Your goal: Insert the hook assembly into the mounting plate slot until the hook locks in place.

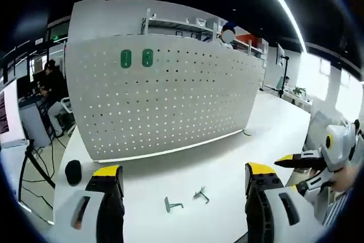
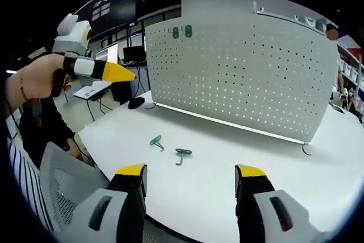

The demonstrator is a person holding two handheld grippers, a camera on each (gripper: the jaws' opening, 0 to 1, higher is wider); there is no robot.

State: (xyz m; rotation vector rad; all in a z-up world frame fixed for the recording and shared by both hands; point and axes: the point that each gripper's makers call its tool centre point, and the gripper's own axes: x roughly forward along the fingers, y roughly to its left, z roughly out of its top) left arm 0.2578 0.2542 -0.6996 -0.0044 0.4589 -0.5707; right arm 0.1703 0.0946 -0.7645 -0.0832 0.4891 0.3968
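Note:
A white pegboard (image 1: 170,95) (image 2: 244,66) stands upright on the white table (image 1: 227,163) (image 2: 227,163). Two green oval pieces (image 1: 136,58) (image 2: 182,32) sit near its upper left corner. Two small metal hooks lie loose on the table in front of it, one (image 1: 172,204) (image 2: 156,141) beside the other (image 1: 200,194) (image 2: 182,155). My left gripper (image 1: 183,177) is open above the table just short of the hooks, nothing between its jaws. My right gripper (image 2: 190,176) is open too and empty, hovering near the table's edge. The left gripper (image 2: 120,72), held in a hand, is raised at the left.
The right gripper (image 1: 291,172) enters from the right, jaws apart. A black mouse (image 1: 73,172) (image 2: 136,102) lies by the pegboard's left end. A grey chair (image 2: 62,186) stands at the table edge. A person (image 1: 54,83) sits at a desk beyond; shelving (image 1: 182,25) rises behind the board.

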